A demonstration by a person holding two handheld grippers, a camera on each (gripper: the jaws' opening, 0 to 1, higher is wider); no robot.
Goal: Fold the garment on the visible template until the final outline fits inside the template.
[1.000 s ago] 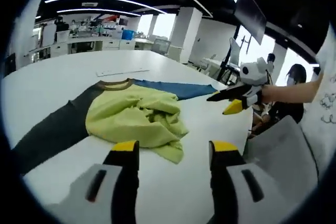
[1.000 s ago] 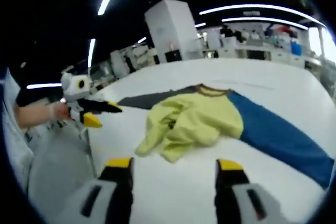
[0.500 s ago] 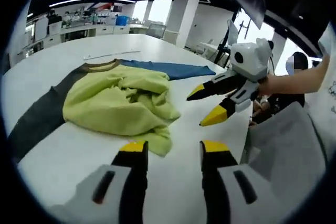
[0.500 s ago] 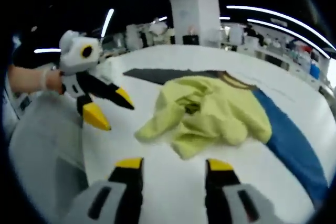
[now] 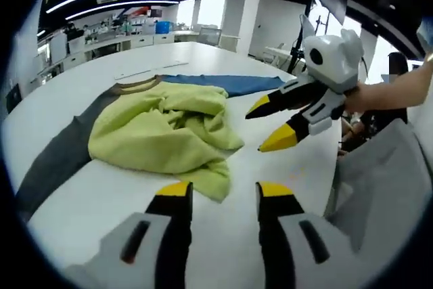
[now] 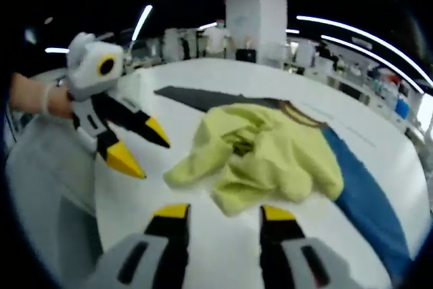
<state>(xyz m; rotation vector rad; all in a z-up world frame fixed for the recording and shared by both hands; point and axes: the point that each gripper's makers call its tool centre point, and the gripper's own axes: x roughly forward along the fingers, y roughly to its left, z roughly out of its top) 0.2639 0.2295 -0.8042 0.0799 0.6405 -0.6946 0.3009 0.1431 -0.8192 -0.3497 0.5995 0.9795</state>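
Note:
A crumpled yellow-green garment (image 5: 159,133) lies on the white table (image 5: 101,201), with a grey sleeve (image 5: 54,157) spread to one side and a blue sleeve (image 5: 220,84) to the other. My left gripper (image 5: 223,191) stands open just short of the garment's near hem, with nothing between its fingers. My right gripper (image 5: 268,124) comes in from the right, open and hovering beside the hem. In the right gripper view the garment (image 6: 270,157) sits ahead of the open right gripper (image 6: 224,212), with the left gripper (image 6: 143,147) open at its left, the blue sleeve (image 6: 365,194) at right.
A thin pale strip (image 5: 152,69) lies on the table beyond the collar. A grey chair back (image 5: 379,181) stands at the table's near edge. A person's hand (image 5: 399,89) holds the right gripper. Desks and a white pillar (image 6: 260,21) stand far behind.
Both grippers have come closer to the garment's near hem and to each other. Their jaws stand a little narrower. The garment lies as before.

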